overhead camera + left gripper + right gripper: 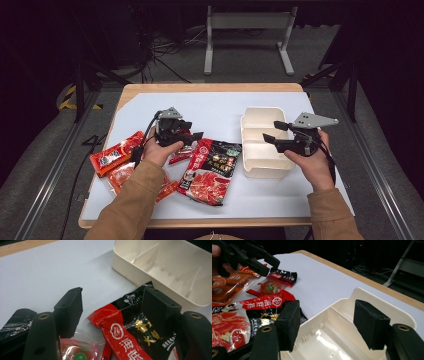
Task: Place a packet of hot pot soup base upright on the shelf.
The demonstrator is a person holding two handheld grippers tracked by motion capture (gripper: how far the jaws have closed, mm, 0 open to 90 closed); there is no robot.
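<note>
While poised over the red-and-black sauce packet lying flat on the desk just beside the white divided box: left gripper fingers spread, grasping nothing; right gripper likewise released above the box. Step apparently reaching to pick. Next: lower, straddle the packet's top edge, clench.

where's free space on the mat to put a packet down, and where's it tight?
Free: the white mat along the far edge, behind the left claw and left of the cream bin. Also a bare strip along the near edge, in front of the bin. The bin's compartments are empty. Crowded: near-left, where the large hotpot packet and orange sauce packets overlap.
</note>
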